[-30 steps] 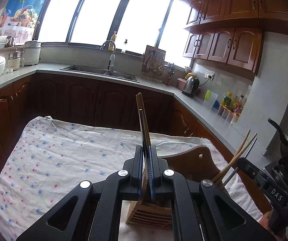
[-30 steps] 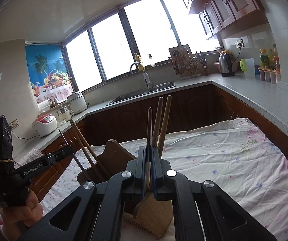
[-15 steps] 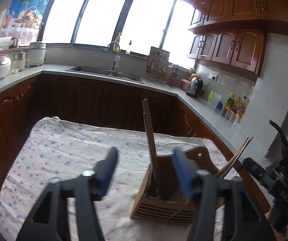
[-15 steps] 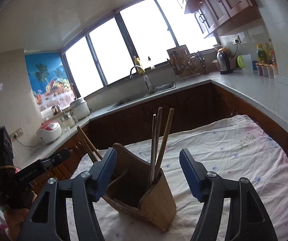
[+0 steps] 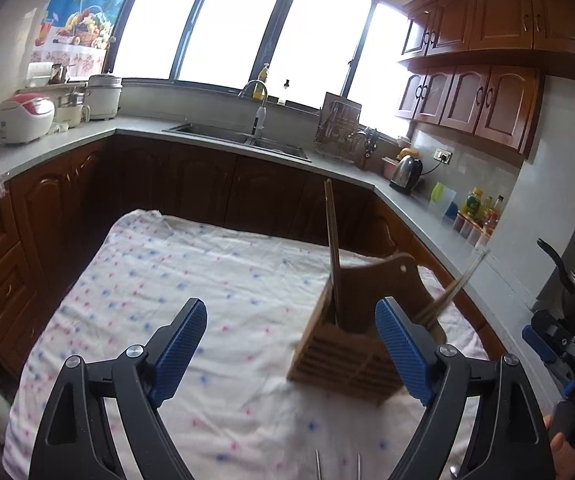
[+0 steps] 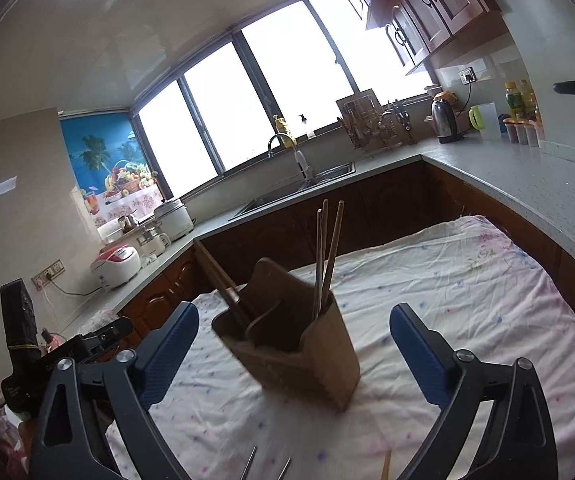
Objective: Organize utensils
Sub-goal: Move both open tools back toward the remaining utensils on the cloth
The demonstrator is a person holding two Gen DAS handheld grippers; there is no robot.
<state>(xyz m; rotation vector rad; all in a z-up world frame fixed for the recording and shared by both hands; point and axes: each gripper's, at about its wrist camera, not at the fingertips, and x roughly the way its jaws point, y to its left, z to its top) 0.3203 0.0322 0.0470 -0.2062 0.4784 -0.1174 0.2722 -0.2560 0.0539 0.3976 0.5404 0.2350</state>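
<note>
Release step: both loads are in the wooden holder (image 5: 351,344) on the clothed surface (image 5: 207,280). Your left hand-held gripper (image 5: 291,344) and right hand-held gripper (image 6: 293,354) are opening wide, nothing between the jaws. A second ago each clamped chopsticks (image 6: 329,252) over it. Next: fetch the utensils (image 6: 267,466) lying at the near edge.

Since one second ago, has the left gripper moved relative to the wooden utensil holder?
Yes. The left gripper has drawn back from the wooden utensil holder, which now sits farther off on the tablecloth; its jaws are opening, with the chopsticks left inside.
</note>
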